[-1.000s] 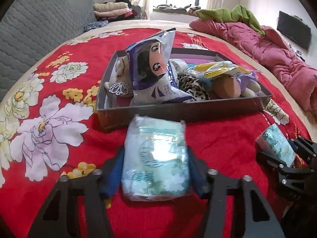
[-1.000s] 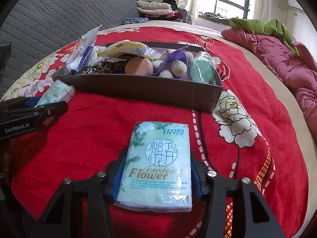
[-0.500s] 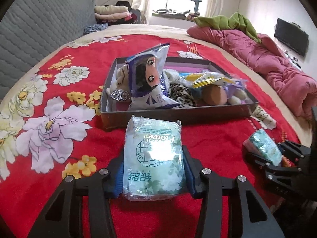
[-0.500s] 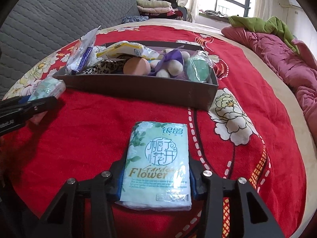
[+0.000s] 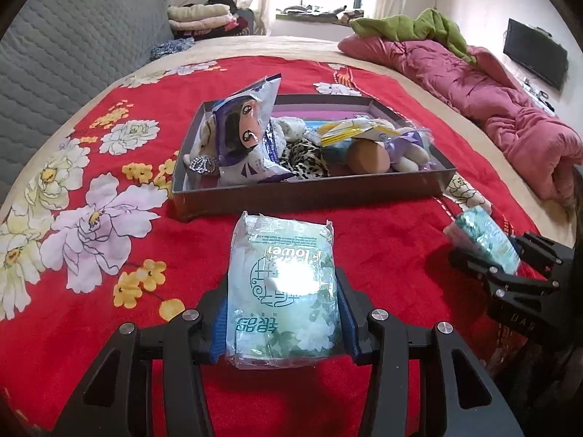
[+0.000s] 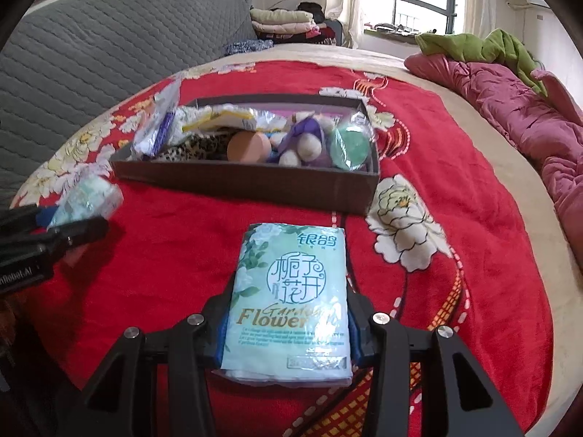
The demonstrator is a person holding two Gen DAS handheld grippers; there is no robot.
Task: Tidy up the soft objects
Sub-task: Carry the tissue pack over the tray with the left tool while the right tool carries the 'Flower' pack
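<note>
Left wrist view: left gripper is clamped on a green tissue pack, lower centre of frame, blue pads pressing both its sides, print upside down. It sits above the red floral blanket. The brown box sits mid-frame just beyond the pack, holding a cartoon-print bag, leopard fabric and plush toys. Right gripper shows at the right edge, pinching a second tissue pack.

Right wrist view: right gripper is pinching the "Flower" tissue pack, lower centre. Box lies centre frame, beyond the pack. Left gripper enters at left edge, its pack blurred. Pink quilt lies upper right.
</note>
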